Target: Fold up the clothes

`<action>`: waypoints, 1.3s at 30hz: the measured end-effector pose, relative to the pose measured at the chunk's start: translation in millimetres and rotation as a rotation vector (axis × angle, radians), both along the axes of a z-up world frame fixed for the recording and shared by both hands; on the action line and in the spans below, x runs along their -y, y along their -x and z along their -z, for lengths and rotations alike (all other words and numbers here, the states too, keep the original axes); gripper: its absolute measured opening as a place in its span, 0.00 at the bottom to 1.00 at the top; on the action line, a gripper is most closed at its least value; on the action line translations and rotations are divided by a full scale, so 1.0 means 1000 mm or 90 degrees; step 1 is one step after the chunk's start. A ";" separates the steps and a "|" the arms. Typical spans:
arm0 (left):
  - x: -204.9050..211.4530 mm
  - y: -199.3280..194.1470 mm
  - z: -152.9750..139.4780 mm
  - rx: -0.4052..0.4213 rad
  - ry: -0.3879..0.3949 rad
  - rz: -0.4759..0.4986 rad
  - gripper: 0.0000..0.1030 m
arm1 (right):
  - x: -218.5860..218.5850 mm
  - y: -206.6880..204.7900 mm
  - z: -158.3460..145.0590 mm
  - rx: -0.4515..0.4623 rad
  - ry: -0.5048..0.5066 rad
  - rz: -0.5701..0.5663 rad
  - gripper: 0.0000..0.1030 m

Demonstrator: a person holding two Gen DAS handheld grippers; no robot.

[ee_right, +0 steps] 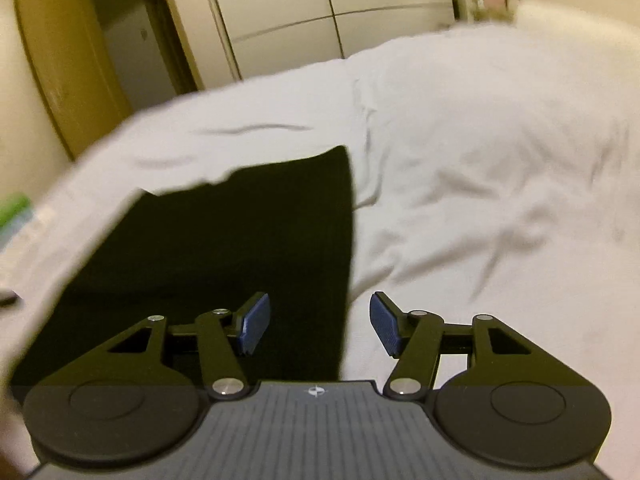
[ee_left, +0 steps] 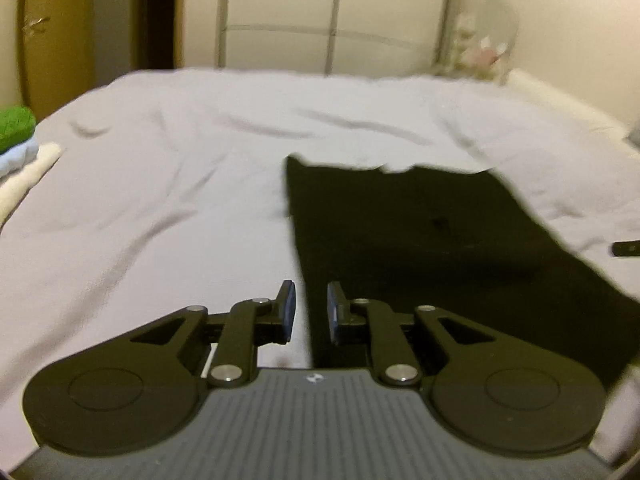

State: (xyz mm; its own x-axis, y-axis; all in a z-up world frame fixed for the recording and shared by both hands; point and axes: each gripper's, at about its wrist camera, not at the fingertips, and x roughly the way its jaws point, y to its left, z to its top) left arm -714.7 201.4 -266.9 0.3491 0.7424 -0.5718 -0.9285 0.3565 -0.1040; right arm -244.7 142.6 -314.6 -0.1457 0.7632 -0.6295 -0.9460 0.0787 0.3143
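Note:
A black garment (ee_left: 420, 240) lies flat on the white bed sheet (ee_left: 160, 200), stretching away from me. My left gripper (ee_left: 311, 312) hovers over the garment's left edge, open by a small gap with nothing between the blue pads. In the right wrist view the same black garment (ee_right: 240, 240) fills the left half. My right gripper (ee_right: 319, 326) stands open wide, straddling the garment's right edge, and holds nothing. Both views are blurred.
A stack of folded clothes, green on top (ee_left: 16, 126), sits at the bed's left edge, with a white folded piece (ee_left: 28, 176) beside it. A small dark object (ee_left: 626, 249) lies at the right. Wardrobe doors (ee_left: 336, 16) and a wooden door (ee_left: 56, 32) stand behind the bed.

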 end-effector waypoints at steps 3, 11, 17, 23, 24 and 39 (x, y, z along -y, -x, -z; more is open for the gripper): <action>0.043 0.006 0.002 0.042 0.018 -0.002 0.27 | 0.049 -0.016 0.014 -0.113 -0.012 0.017 0.57; 0.087 0.052 0.047 0.265 0.201 -0.177 0.33 | 0.127 -0.039 0.090 -0.468 0.007 0.132 0.60; 0.091 0.049 0.063 0.376 0.258 -0.193 0.61 | 0.127 -0.036 0.120 -0.672 -0.001 0.215 0.65; 0.055 0.047 0.082 0.447 0.292 -0.233 0.44 | 0.097 -0.028 0.128 -0.731 -0.001 0.235 0.27; 0.048 0.047 0.082 0.431 0.296 -0.234 0.20 | 0.092 -0.030 0.123 -0.697 0.006 0.240 0.23; 0.065 0.022 0.066 0.136 0.163 -0.145 0.25 | 0.094 -0.002 0.050 -0.172 0.039 0.197 0.27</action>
State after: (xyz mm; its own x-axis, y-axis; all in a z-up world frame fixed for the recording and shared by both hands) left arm -736.6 136.9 -333.0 0.3230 0.6575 -0.6807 -0.9287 0.0816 -0.3617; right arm -242.5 48.9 -364.2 -0.0817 0.7588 -0.6462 -0.7591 0.3728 0.5337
